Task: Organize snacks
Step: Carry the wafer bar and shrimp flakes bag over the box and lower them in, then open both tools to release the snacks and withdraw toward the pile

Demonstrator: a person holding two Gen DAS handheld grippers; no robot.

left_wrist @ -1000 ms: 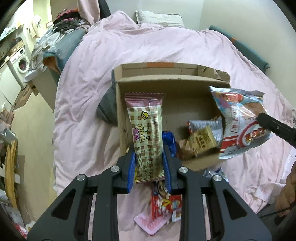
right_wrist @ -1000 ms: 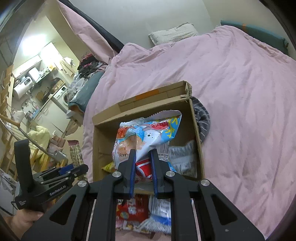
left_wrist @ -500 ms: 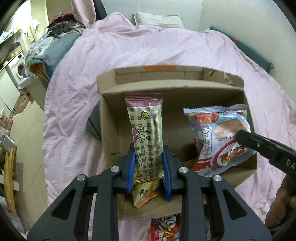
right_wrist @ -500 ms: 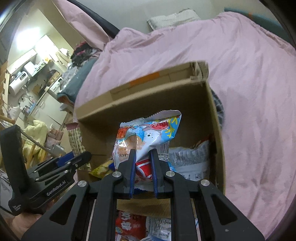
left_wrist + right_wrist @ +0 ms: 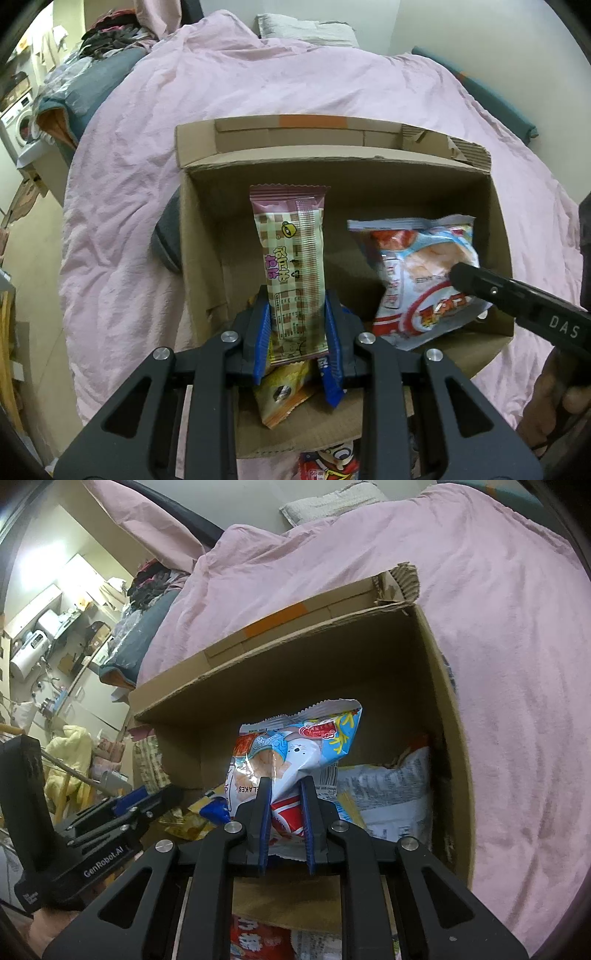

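Brown cardboard makes the big open box [image 5: 495,229] that sits on a pink bed cover [image 5: 258,85]. The left gripper [image 5: 297,317] pinches a long pink checked snack bar [image 5: 291,251] and holds it upright over the left half of the box. The right gripper [image 5: 286,805] pinches a puffy blue and white chip bag [image 5: 295,753] over the right half. A grey packet [image 5: 388,794] and a yellow packet [image 5: 284,391] already lie in the bottom. More snacks [image 5: 255,941] wait on the bed in front of the box. I think the chip bag could get squashed or pop if the squeeze is too hard. If both let go together, the bar may tip and land crooked on the pile.
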